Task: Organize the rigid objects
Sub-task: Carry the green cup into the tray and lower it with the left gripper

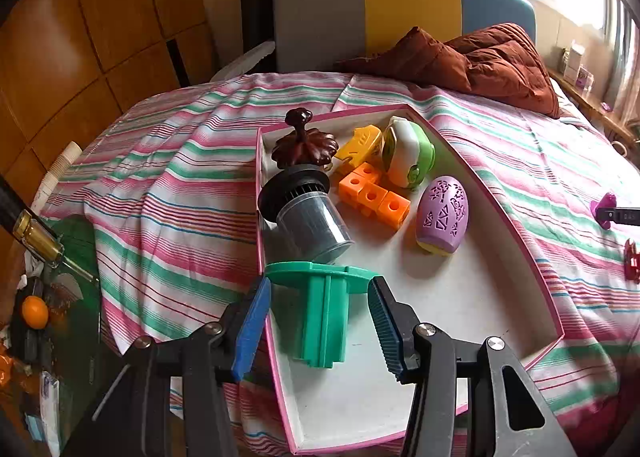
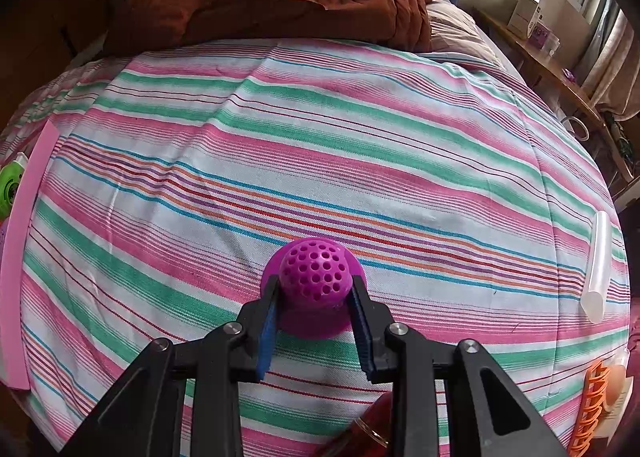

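While left view shows tray (image 1: 516,225), right gripper (image 2: 314,293) clamps purple strainer (image 2: 316,273).

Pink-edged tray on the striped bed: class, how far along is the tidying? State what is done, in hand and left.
Done: purple egg, orange blocks and dark lidded cup lie in the tray. In hand: green spool sits between the open left gripper; right gripper clamps the magenta perforated ball. Left: clear tube.
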### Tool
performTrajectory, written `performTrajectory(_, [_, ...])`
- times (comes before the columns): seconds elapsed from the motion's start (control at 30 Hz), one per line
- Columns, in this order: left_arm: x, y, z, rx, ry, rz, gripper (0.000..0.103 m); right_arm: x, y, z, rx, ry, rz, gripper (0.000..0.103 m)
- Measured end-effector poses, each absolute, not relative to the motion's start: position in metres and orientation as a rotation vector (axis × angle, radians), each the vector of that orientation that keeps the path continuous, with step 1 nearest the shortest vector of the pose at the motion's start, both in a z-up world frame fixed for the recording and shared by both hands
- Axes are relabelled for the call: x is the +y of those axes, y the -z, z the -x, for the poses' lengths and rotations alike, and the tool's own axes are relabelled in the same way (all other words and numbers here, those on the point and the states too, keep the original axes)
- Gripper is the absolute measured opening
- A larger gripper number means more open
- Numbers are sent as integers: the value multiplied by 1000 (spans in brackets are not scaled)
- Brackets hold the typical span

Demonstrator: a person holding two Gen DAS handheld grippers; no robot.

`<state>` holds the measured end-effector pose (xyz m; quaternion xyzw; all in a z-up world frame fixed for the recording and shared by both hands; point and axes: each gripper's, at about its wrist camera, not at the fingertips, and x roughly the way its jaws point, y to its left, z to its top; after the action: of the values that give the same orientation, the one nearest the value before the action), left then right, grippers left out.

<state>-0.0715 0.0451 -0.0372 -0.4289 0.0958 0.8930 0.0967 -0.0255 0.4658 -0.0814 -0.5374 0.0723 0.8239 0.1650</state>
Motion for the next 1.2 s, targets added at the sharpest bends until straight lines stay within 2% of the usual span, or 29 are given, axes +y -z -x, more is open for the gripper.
performTrajectory(0.63, [41,22,64,233,-2662,1241,51,460,80,27,183,-2344,1525,32])
performTrajectory(1.2, [29,23,64,185,-2676,1255,52,444,73,25,305,-2439,1564,32])
